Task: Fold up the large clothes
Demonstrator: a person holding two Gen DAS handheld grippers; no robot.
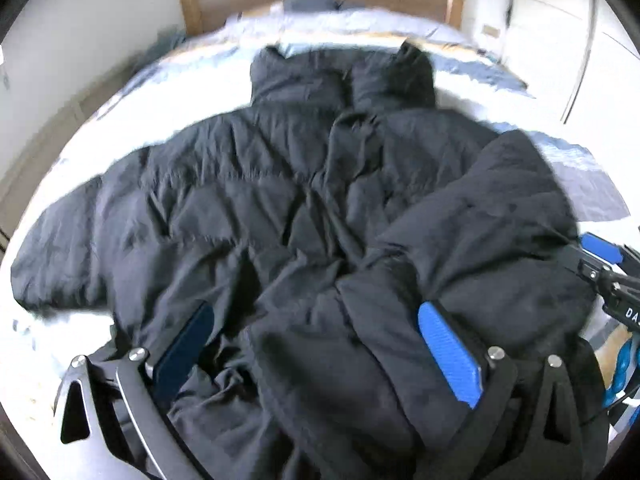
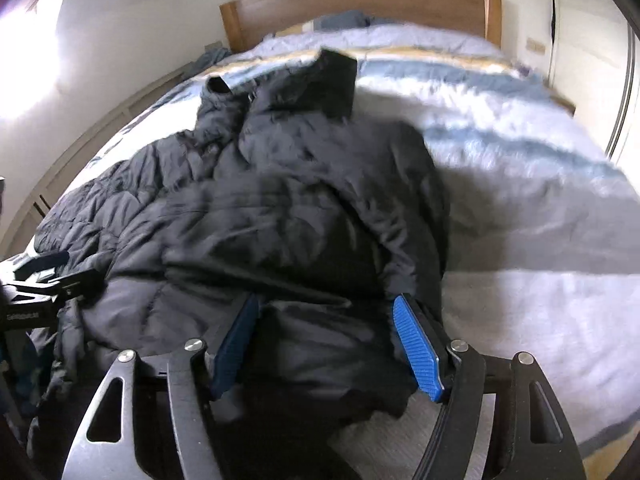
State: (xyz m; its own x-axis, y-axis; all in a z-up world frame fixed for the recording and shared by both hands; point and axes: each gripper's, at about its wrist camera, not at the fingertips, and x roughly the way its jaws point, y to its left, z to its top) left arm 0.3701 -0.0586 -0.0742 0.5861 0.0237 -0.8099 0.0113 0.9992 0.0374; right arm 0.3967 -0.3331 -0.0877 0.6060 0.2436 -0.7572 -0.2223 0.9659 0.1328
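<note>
1. The left tool [image 1: 316, 344] has its blue ribbed pads [image 1: 452, 356] spread wide, with bunched black fabric lying between them; whether the pads press on it cannot be told.
2. The right tool [image 2: 324, 344] stands the same way over the near hem, its pads [image 2: 418, 350] apart with a puffed fold filling the gap; a grip cannot be confirmed.
3. The black puffer jacket [image 1: 248, 208] is matte, quilted in soft ridges and heavily creased. It lies spread on the bed, collar toward the headboard.
4. One sleeve [image 1: 60, 252] stretches flat out to the left; on the other side the jacket is doubled over the body in a thick rounded mound [image 1: 500, 216].
5. In the right wrist view, the jacket's right edge ends well short of the bed's side, leaving a broad open stretch of duvet [image 2: 540, 240], pale with blue and tan bands.
6. Beyond the upright collar [image 2: 336, 80] lie pillows [image 2: 360, 28], then a curved wooden headboard [image 2: 360, 0] against a white wall [image 2: 152, 20].
</note>
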